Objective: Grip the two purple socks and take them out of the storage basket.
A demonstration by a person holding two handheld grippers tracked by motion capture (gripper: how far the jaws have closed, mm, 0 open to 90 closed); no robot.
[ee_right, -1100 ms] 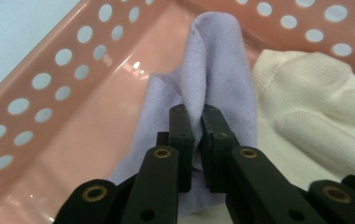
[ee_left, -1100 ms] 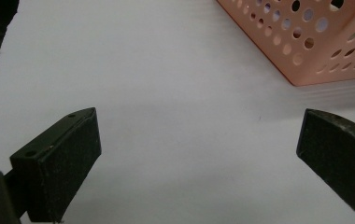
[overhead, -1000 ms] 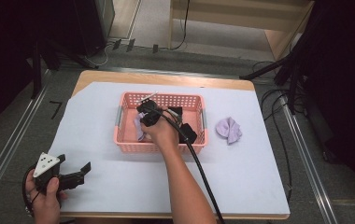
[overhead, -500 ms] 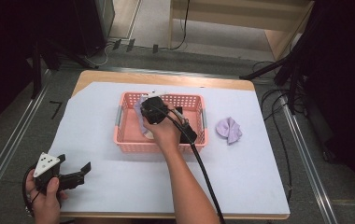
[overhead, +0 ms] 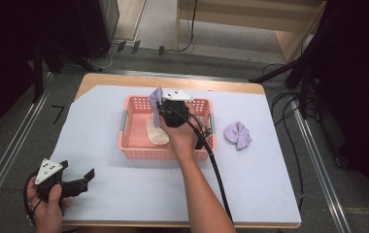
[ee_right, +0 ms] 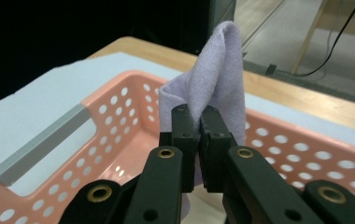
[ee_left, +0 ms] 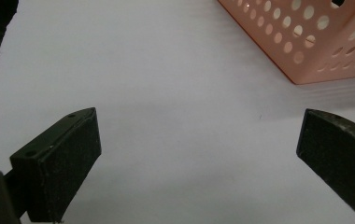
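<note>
Over the table's far-edge basket (overhead: 136, 145), right tool (ee_right: 198, 122) pinched soft, light lilac cloth (ee_right: 217, 79) at a fold; left tool (ee_left: 199, 154) gaped empty.

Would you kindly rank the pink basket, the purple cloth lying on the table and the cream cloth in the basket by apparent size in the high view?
1. Pink basket, clearly largest.
2. and 3. Cream cloth and purple cloth look alike in size; the hand partly hides the cream one, so I won't rank them.

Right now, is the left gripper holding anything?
No, the left gripper has its jaws wide apart over the bare sheet.
</note>
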